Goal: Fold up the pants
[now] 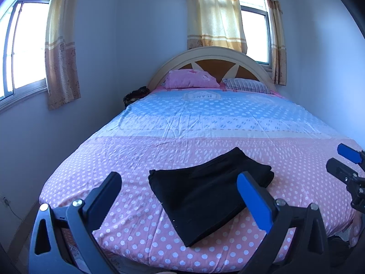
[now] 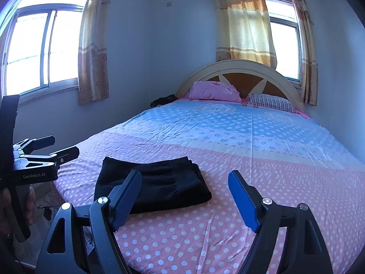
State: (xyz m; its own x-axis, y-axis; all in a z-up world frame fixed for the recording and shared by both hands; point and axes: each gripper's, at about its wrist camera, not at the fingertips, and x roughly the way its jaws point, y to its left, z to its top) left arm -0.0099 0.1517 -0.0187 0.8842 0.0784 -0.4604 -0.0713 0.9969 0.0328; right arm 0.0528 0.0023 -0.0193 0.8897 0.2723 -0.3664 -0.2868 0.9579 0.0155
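The black pants (image 1: 200,196) lie folded into a compact rectangle on the pink polka-dot sheet (image 1: 141,159) near the foot of the bed. My left gripper (image 1: 179,180) hovers just before them, open, its fingers spread on either side of the bundle and holding nothing. In the right wrist view the folded pants (image 2: 159,182) sit left of centre, and my right gripper (image 2: 184,174) is open and empty above the sheet (image 2: 228,228), to the right of the bundle. Each gripper shows in the other's view: the right gripper (image 1: 337,157) at the right edge, the left gripper (image 2: 65,146) at the left, a hand under it.
The bed runs back to a curved headboard (image 1: 212,52) with a pink pillow (image 1: 191,78) and a striped pillow (image 1: 246,84). Curtained windows stand on the left wall (image 2: 43,50) and behind the headboard. A dark object (image 1: 135,94) sits beside the bed's far left corner. A cable (image 2: 46,210) lies on the floor.
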